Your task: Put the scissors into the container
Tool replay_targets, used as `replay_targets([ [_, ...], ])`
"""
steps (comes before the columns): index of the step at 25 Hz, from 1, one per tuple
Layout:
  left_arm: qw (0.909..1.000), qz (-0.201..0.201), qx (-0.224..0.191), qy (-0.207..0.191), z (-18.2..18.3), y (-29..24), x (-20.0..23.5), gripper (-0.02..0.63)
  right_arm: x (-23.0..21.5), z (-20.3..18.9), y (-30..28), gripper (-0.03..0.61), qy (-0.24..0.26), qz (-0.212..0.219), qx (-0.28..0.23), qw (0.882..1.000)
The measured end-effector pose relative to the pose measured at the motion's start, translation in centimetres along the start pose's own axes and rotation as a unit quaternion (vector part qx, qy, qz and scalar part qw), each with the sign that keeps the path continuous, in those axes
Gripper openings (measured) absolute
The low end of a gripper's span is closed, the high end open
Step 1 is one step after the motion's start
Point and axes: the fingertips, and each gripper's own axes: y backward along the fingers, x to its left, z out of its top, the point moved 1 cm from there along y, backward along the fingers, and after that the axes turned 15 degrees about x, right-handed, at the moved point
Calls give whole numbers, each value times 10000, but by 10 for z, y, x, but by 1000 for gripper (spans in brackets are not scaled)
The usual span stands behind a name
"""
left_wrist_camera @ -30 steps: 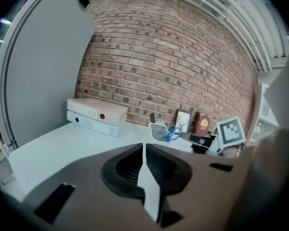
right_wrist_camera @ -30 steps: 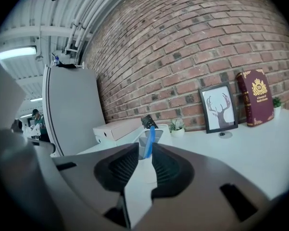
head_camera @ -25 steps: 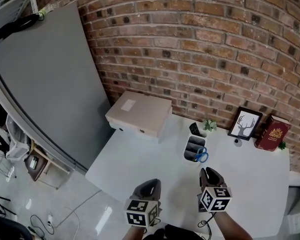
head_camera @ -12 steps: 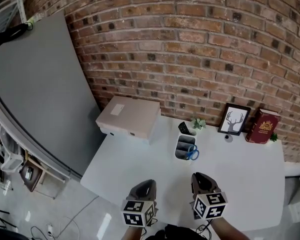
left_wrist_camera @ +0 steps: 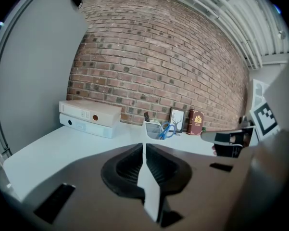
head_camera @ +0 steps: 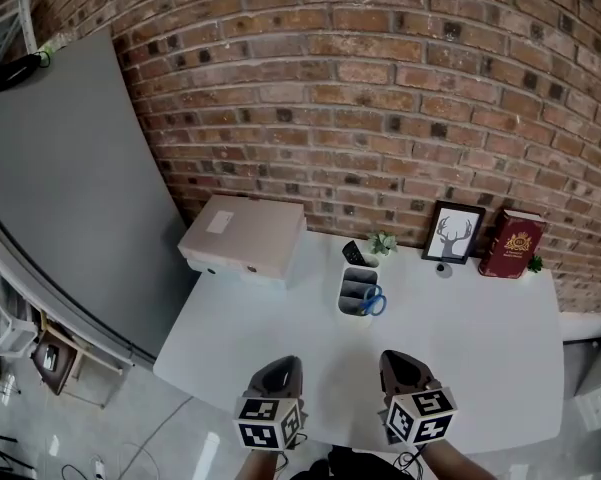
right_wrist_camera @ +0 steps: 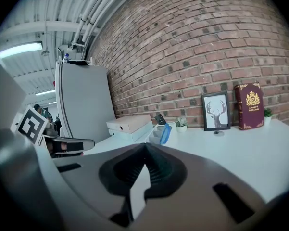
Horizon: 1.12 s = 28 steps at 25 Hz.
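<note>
**Scissors in container, both claws clenched empty**

The left claw [head_camera: 279, 365] is clenched on nothing at the table's [head_camera: 470, 333] near edge. Well ahead of it, slightly right, the scissors [head_camera: 374, 303] stand handles-up in the container [head_camera: 351, 277]. The right claw [head_camera: 398, 361], beside the left, is clenched empty too.

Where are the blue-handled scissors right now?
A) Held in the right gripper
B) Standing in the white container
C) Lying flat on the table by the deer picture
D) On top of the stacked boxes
B: the scissors stick up out of the container with their blue handles showing, while the left gripper and the right gripper are both shut with nothing between their jaws.
</note>
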Motion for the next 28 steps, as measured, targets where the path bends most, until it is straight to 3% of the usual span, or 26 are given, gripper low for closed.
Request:
replay_targets([
  [28, 9999, -81, -25, -116, -1, 1, -9, 25, -3, -7, 14, 0, 0, -68, 20, 10000],
])
